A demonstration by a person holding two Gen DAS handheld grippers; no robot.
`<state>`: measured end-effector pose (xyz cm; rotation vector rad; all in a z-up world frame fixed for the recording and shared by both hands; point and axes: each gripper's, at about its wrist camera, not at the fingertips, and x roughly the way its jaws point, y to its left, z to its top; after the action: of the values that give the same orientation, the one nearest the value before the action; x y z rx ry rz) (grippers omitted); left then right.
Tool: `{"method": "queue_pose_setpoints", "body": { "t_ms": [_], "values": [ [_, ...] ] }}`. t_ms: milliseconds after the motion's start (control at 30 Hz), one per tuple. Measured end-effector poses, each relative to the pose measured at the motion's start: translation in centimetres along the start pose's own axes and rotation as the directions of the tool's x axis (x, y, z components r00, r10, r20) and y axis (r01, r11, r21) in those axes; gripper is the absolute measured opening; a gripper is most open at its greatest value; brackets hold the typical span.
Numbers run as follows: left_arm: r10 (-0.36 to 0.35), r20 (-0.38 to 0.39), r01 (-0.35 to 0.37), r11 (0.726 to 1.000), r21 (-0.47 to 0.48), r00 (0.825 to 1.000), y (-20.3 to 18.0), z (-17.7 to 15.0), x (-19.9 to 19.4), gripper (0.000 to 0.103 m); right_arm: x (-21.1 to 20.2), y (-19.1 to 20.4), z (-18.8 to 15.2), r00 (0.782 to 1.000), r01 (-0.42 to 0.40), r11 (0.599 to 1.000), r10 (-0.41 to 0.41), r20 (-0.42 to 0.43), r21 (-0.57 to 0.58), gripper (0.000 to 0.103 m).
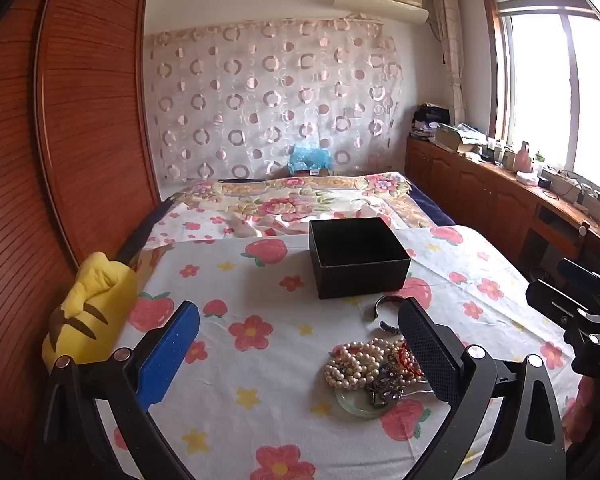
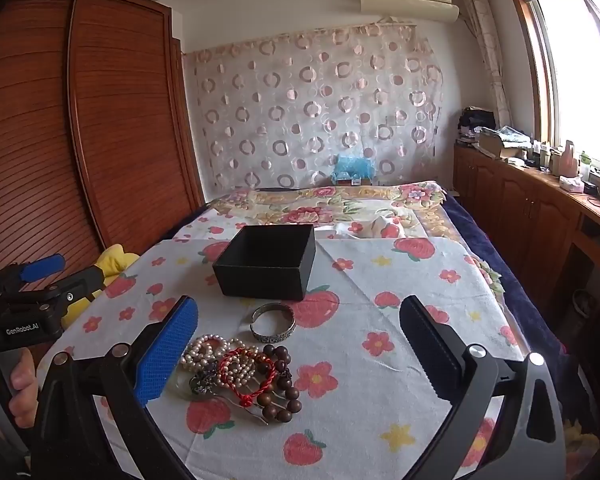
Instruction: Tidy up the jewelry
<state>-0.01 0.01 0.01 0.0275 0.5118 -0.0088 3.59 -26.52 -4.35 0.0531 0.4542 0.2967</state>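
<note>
An open black box (image 1: 358, 262) (image 2: 266, 262) stands on the strawberry-print cloth. In front of it lies a heap of jewelry (image 1: 374, 372) (image 2: 236, 372): pearl strands (image 2: 204, 350), a red cord bracelet (image 2: 246, 370), brown wooden beads (image 2: 284, 386), a pale green bangle (image 1: 358, 404). A silver cuff bracelet (image 2: 274, 322) (image 1: 384, 306) lies between heap and box. My left gripper (image 1: 300, 344) is open and empty, the heap near its right finger. My right gripper (image 2: 300, 344) is open and empty, the heap near its left finger.
A yellow plush toy (image 1: 92, 312) lies at the cloth's left edge beside the wooden wardrobe (image 1: 80, 120). The left gripper shows at the left of the right wrist view (image 2: 32, 292). A floral bed (image 2: 332, 204) lies behind; a cluttered wooden counter (image 1: 520, 176) runs along the right.
</note>
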Motion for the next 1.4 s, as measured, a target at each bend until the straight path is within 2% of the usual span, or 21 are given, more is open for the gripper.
{"method": "queue_pose_setpoints", "body": {
  "t_ms": [1400],
  "values": [
    [-0.001,0.021,0.001,1.000,-0.001,1.000,-0.20,0.78,-0.33,0.096,-0.24,-0.01,-0.05,1.000,-0.002,1.000,0.002,0.003,0.006,0.101]
  ]
}}
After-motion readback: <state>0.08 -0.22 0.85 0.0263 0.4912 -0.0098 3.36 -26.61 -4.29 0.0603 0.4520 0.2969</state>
